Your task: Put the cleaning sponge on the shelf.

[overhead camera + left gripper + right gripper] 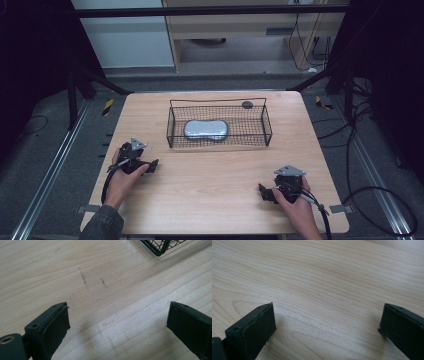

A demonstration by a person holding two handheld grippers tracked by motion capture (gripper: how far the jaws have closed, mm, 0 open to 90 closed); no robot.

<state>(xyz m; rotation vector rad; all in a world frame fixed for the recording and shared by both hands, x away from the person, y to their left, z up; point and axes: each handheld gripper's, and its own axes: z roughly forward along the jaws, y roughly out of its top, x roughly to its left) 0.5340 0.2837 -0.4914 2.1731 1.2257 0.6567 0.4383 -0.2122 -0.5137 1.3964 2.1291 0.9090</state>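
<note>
Right gripper (267, 193) resting low on the wooden table (215, 175), jaws spread wide, nothing between them, left gripper (145, 165) likewise wide open and empty near the left edge, grey oblong pouch (205, 129) lying flat inside black wire basket (265, 125), well apart from both grippers

Pale matt wood-grain table (210, 175), black wire-mesh metal basket (220, 142), glossy silvery pouch (205, 129) inside
</note>
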